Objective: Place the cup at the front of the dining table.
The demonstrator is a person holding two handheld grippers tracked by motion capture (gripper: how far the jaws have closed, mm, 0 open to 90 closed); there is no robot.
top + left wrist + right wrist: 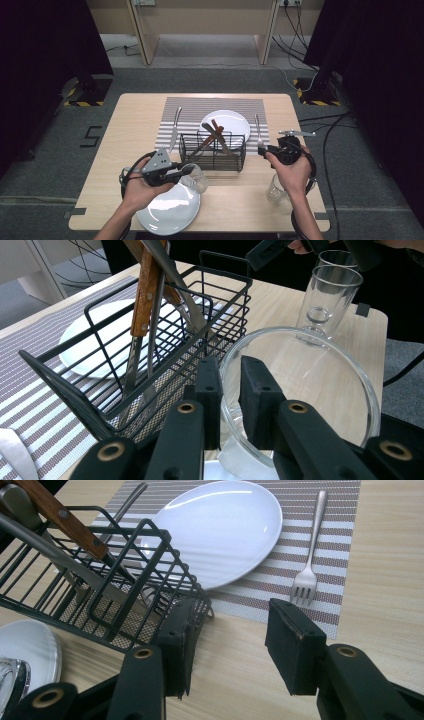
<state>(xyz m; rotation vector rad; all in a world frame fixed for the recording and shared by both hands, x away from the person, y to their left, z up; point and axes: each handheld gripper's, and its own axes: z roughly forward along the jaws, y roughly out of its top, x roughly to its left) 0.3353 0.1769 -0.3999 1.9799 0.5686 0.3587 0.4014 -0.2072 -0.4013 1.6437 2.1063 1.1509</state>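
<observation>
Left gripper point(186, 171) clamped; right gripper point(227, 642) (jaws apart) low.

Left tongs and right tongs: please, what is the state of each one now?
Left tongs: closed on the rim of the glass bowl.
Right tongs: open, holding nothing, above the table.

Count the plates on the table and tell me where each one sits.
2. One white plate lies on the striped placemat behind the wire caddy. The second plate sits at the near table edge, under the left gripper.
</observation>
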